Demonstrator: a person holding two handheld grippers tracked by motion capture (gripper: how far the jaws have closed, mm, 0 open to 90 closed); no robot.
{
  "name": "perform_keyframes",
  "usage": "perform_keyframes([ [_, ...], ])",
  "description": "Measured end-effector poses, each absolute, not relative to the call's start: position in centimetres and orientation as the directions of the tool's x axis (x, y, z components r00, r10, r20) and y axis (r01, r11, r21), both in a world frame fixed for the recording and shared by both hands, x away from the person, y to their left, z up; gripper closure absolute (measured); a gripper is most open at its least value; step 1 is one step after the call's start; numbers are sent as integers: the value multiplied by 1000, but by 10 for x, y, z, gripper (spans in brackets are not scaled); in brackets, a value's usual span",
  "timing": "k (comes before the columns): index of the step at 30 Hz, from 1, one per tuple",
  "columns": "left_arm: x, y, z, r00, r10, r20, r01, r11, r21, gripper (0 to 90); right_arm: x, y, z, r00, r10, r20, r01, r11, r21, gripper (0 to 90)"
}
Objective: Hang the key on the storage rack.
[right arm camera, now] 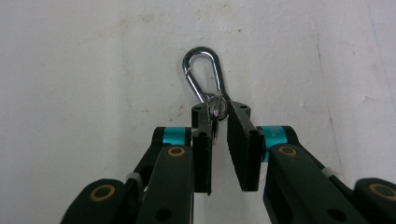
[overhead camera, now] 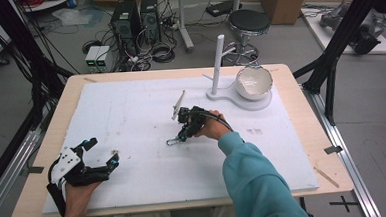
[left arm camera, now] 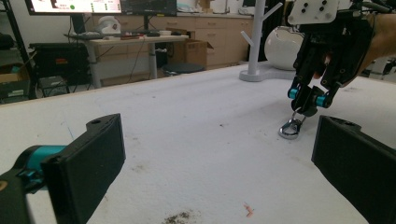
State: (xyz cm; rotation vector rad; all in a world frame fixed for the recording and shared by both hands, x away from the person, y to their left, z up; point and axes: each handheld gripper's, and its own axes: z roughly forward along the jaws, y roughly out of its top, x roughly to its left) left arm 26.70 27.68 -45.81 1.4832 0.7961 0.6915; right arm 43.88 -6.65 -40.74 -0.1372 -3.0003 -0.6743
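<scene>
- Your right gripper (right arm camera: pixel 216 122) points down at the middle of the white-covered table (overhead camera: pixel 131 111), its fingers (right arm camera: pixel 201 140) nearly together around the small ring on a silver carabiner (right arm camera: pixel 201 70).
- The carabiner lies flat on the table, its loop beyond the fingertips (whether the pads truly pinch the ring, you cannot tell).
- Your left gripper (overhead camera: pixel 100 153) rests near the table's left front corner, well apart from the carabiner, fingers (left arm camera: pixel 88 163) wide apart with nothing between them.
</scene>
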Motion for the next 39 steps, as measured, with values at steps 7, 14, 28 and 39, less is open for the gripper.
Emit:
perform_keyframes([
  [7,267,277,-458,582,812,-39,77,-7,997,32,439,-66,-407,-994,83,75,107,901,420,872],
  [14,267,277,-458,582,813,-40,77,-6,997,32,438,-66,-407,-990,113,85,138,898,417,882],
  [28,267,277,-458,581,813,-36,79,-12,997,32,439,-72,-398,-976,173,132,215,859,465,891],
  [39,267,277,-458,583,812,-38,80,-11,997,32,440,-95,-372,-965,217,149,263,769,583,893],
])
